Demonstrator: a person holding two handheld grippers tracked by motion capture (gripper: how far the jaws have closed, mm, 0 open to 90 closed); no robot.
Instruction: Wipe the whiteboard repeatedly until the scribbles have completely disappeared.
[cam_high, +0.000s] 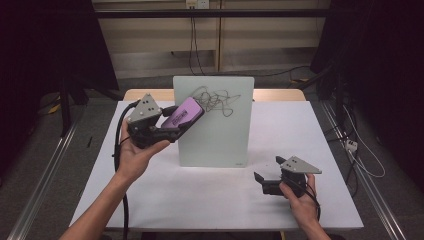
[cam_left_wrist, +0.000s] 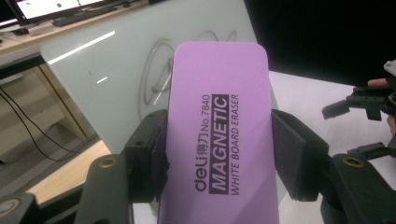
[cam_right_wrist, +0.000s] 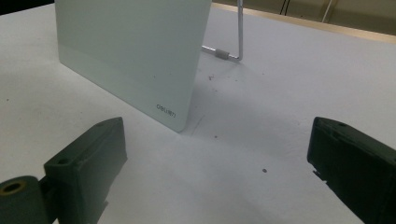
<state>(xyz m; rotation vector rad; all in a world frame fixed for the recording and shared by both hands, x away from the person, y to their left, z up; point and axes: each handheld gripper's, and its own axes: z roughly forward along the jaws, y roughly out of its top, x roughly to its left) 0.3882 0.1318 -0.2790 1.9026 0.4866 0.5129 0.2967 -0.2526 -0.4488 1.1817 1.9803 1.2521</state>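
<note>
1. High view: the left gripper (cam_high: 167, 125) is clamped on a purple eraser (cam_high: 185, 116), raised in front of the upper left part of the board (cam_high: 215, 135). The eraser sits just left of the black scribble (cam_high: 215, 100), likely poised to wipe it.

2. Left gripper view: the jaws press the eraser (cam_left_wrist: 219, 135) by its two long edges, with the printed back facing the camera. That probably leaves the felt face turned toward the board (cam_left_wrist: 116, 70), which a wipe would need. The scribble (cam_left_wrist: 159, 79) shows beyond the eraser's top edge.

3. Whether the eraser touches the board I cannot tell; it looks just off the surface.

4. The board stands tilted back on a wire prop (cam_right_wrist: 233, 46) at its rear, so its face is presented to the person.

5. The right gripper (cam_high: 272, 181) rests on the table (cam_high: 150, 200), right of and below the board's lower right corner. Right gripper view: its jaws stand wide apart, holding nothing, and face that corner (cam_right_wrist: 175, 116). It seems parked clear of the wiping path, perhaps ready to steady the board.
</note>
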